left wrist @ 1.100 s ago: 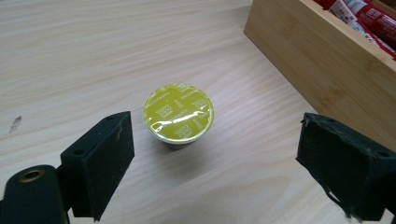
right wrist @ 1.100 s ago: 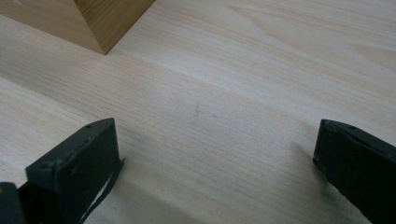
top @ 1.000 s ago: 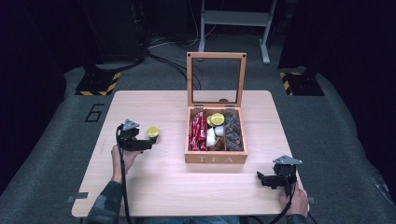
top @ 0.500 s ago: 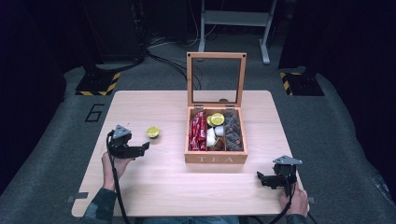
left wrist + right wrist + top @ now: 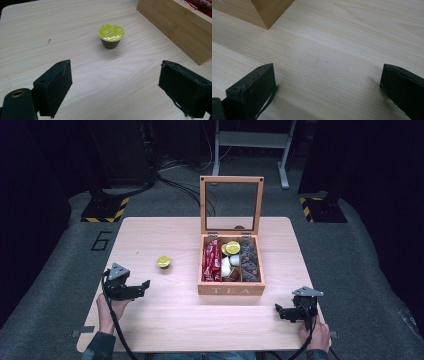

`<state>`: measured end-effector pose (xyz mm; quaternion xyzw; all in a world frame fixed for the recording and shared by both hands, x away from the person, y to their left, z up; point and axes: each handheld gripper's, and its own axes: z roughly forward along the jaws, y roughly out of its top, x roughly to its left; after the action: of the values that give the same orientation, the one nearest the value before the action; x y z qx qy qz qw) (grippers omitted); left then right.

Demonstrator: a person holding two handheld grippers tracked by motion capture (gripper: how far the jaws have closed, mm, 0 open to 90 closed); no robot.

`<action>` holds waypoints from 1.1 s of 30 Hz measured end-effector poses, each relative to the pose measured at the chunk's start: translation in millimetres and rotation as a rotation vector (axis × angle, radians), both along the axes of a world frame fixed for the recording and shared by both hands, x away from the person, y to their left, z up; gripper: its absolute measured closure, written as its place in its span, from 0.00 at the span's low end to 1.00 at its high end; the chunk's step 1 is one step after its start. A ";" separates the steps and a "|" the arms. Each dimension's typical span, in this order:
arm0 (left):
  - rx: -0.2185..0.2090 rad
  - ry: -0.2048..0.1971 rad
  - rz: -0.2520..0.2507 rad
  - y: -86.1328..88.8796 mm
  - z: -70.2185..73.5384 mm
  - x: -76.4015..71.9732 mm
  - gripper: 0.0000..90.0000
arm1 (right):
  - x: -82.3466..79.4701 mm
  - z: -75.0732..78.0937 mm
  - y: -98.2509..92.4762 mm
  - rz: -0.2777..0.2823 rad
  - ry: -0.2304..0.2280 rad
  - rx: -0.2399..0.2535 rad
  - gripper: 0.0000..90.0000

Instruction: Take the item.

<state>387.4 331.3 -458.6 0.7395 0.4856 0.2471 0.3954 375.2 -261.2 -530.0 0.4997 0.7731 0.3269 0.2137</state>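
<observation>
A yellow-lidded capsule [image 5: 111, 35] is seen standing on the table [image 5: 165, 320], left of the open tea box [image 5: 231, 288], apart from the left gripper [image 5: 145, 285], whose jaws are spread empty. The right gripper [image 5: 278, 309] is likewise released. A fresh approach is judged necessary before any grasp.

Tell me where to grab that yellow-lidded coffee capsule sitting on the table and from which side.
Grip the coffee capsule across its brown cup wall, just under the wider foil rim. It stands upright, apart from the tea box, so the open left gripper can probably come in level, straight ahead, one jaw on each side.
</observation>
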 end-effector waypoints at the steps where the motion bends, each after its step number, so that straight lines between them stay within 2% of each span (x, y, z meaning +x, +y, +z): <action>1: -0.004 0.001 0.004 1.7 -1.1 -2.6 0.13 | 0.0 0.1 0.0 0.000 0.003 -0.001 0.00; 8: 0.004 0.026 0.031 12.3 -12.7 -19.2 0.13 | -0.3 0.0 0.3 -0.004 0.002 0.002 0.00; 13: 0.004 0.043 0.047 18.4 -19.6 -25.6 0.12 | -0.4 0.0 0.4 -0.005 0.002 0.002 0.00; 17: 0.002 0.076 0.072 27.9 -32.4 -33.6 0.12 | -0.5 0.0 0.5 -0.006 0.002 0.003 0.00; 24: 0.002 0.133 0.094 35.8 -51.8 -40.6 0.11 | -0.5 0.0 0.6 -0.007 0.002 0.003 0.00; 29: 0.023 0.151 0.109 35.4 -62.8 -41.8 0.10 | -0.6 0.0 0.6 -0.008 0.002 0.003 0.00; 33: 0.020 0.155 0.113 34.8 -67.7 -41.9 0.10 | -0.6 0.0 0.7 -0.009 0.002 0.003 0.00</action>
<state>345.5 366.2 -526.3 0.7317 0.5533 0.2159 0.3345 374.5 -260.5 -530.0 0.5038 0.7707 0.3265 0.2134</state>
